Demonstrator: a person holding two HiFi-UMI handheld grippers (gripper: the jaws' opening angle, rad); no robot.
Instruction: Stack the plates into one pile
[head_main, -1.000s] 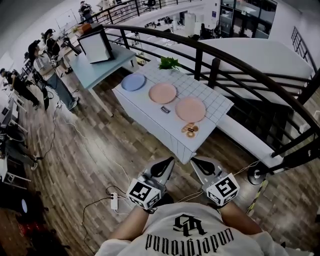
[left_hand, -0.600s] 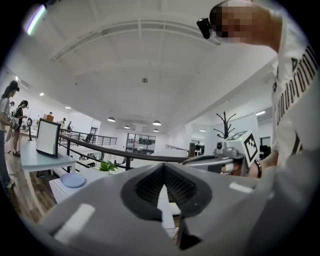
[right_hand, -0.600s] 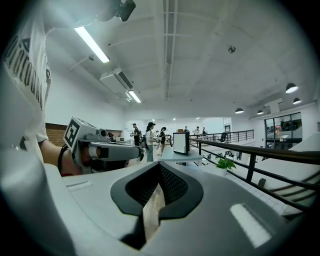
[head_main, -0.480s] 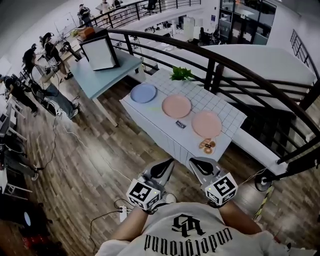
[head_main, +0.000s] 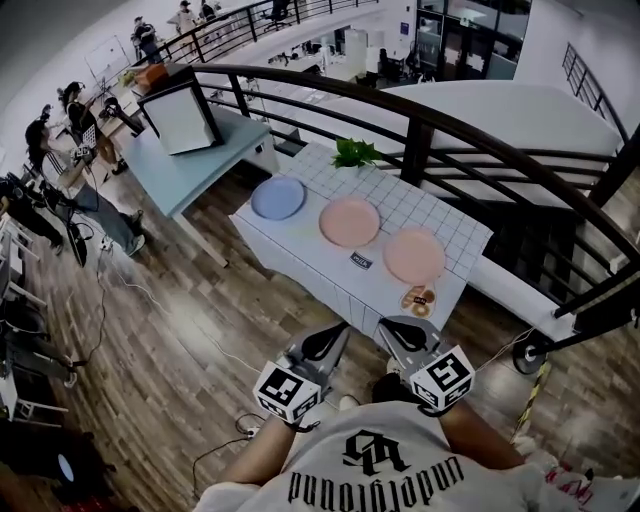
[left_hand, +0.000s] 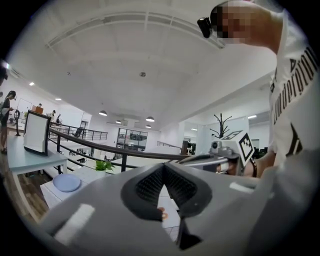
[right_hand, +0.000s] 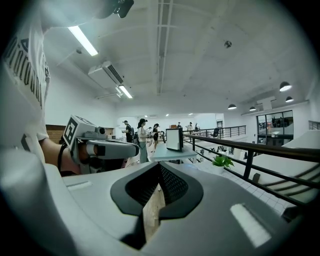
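Beneath us spreads the brown wood-plank floor (head_main: 180, 330), and beyond it a black curved metal railing (head_main: 420, 110) sweeps across the head view. Against that railing stands the white rectangular table with a grid-patterned top (head_main: 425, 205), and to its left is a pale blue table (head_main: 190, 165) bearing an upright dark-framed white panel (head_main: 180, 118). We hold our two grey grippers side by side over the floor, well short of the white table and pointing toward it. The left gripper (head_main: 338, 332) has its jaws brought together at the tips with nothing between them, and the right gripper (head_main: 392, 328) is likewise fully closed and empty. Each gripper view shows the ribbed pads meeting in a point. On the white table three plates lie in a row, each apart from the next and none stacked. The round blue plate (head_main: 278, 198) sits at the left end, the middle round pink plate (head_main: 349, 221) beside it, and the right-hand round pink plate (head_main: 414, 256) nearest the right end. A small green leafy plant (head_main: 354, 153) stands at the table's far edge. A small brown rounded object (head_main: 418, 299), whose kind we cannot tell, sits at the near corner just beside the right-hand pink plate. A little dark card (head_main: 361, 261) lies near the front edge.
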